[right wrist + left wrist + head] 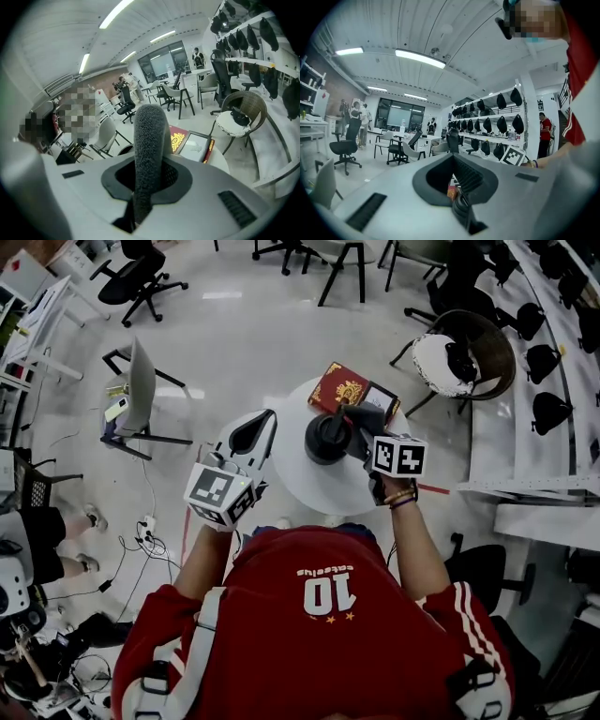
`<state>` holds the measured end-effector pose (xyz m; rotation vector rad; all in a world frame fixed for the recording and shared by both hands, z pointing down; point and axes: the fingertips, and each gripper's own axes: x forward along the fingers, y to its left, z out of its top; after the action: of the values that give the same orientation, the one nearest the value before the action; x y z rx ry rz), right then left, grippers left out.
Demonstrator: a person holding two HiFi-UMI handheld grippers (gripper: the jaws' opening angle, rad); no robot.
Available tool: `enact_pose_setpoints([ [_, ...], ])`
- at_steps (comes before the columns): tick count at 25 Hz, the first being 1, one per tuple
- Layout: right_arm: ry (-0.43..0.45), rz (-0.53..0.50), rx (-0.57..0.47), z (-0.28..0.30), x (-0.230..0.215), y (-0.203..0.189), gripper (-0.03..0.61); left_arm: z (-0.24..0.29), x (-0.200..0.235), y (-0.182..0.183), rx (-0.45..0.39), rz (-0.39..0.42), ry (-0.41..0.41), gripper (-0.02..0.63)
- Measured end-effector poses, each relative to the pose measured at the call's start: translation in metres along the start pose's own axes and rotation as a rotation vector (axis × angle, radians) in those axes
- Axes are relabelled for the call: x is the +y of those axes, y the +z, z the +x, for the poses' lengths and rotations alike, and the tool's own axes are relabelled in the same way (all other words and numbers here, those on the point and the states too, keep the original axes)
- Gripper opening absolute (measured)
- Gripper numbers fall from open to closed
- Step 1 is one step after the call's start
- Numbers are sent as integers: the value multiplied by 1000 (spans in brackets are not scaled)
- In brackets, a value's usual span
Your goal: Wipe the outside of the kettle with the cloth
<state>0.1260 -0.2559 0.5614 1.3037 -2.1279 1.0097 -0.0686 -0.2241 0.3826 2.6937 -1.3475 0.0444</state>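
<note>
A black kettle (326, 439) stands in the middle of a small round white table (309, 486). My right gripper (364, 435) is on the kettle's right side, shut on a dark grey cloth (362, 418) that lies against the kettle's top and handle. In the right gripper view the fuzzy cloth (150, 150) rises upright from the closed jaws of my right gripper (150, 187). My left gripper (269, 418) hovers just left of the kettle, over the table's left edge. Its jaws meet at the tips and hold nothing. The left gripper view shows my left gripper (457, 187) empty.
A red and gold book (352, 390) lies on the table's far side, behind the kettle. A wicker chair (464, 357) stands to the far right and a grey chair (141, 390) to the far left. Cables (141, 540) run over the floor at left.
</note>
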Motion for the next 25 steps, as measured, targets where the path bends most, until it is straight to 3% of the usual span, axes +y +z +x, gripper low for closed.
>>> enact_pose_setpoints([
  [13,117,-49,60,21,30,-1,49,-14,2,-5,-6,-18,98,8],
  [25,155,-43,74,35,73,-7,49,-43,21,-3,-2,-11,96,8],
])
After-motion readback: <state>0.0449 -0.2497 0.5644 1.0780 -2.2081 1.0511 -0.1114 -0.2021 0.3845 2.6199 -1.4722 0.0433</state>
